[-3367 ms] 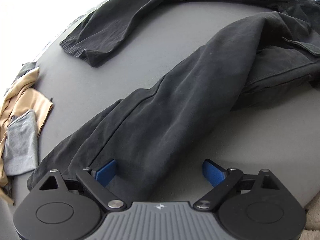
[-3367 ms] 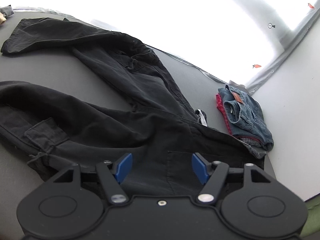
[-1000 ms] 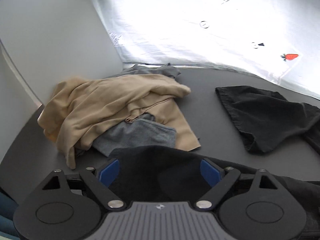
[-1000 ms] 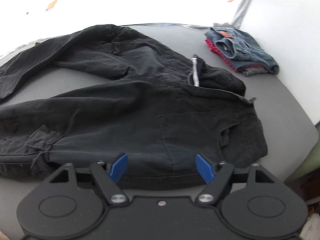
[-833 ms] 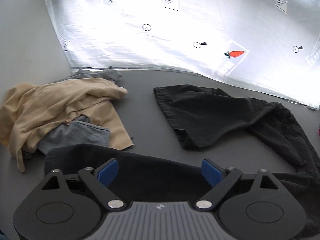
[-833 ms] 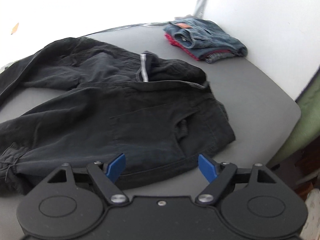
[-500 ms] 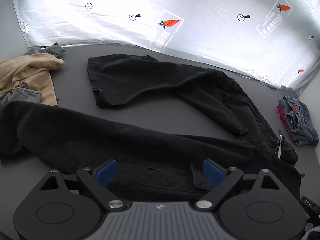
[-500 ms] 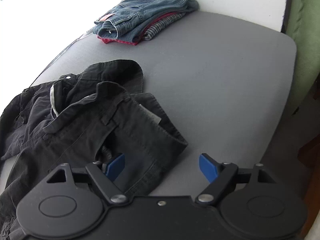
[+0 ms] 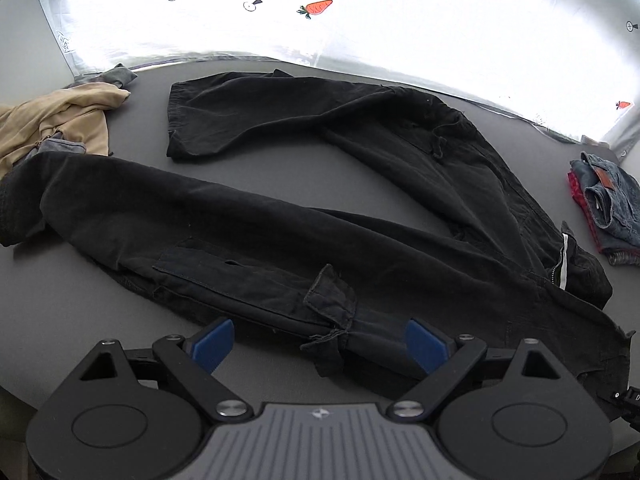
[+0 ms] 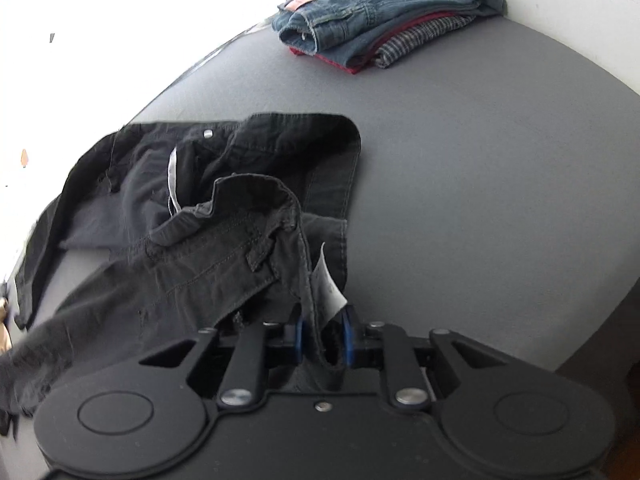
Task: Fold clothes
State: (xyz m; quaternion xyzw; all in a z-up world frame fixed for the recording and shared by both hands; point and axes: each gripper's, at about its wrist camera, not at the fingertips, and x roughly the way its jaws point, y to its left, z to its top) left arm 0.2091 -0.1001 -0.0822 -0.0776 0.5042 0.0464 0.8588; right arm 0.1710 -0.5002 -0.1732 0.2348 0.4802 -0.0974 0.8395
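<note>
Grey bench [image 9: 304, 168] carries black trousers [image 9: 280, 236] sprawled across its middle (legs splayed toward 10 o'clock). Right tool [image 10: 322, 341] is clamped on their waistband; left tool [image 9: 318, 342] gapes wide, empty, above one leg.

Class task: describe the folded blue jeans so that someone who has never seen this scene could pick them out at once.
Start at the grey table and look to its far corner by the white wall. A small folded stack sits there; the blue jeans lie on top, the only denim, with a tan waistband patch, unlike the spread black trousers.
</note>
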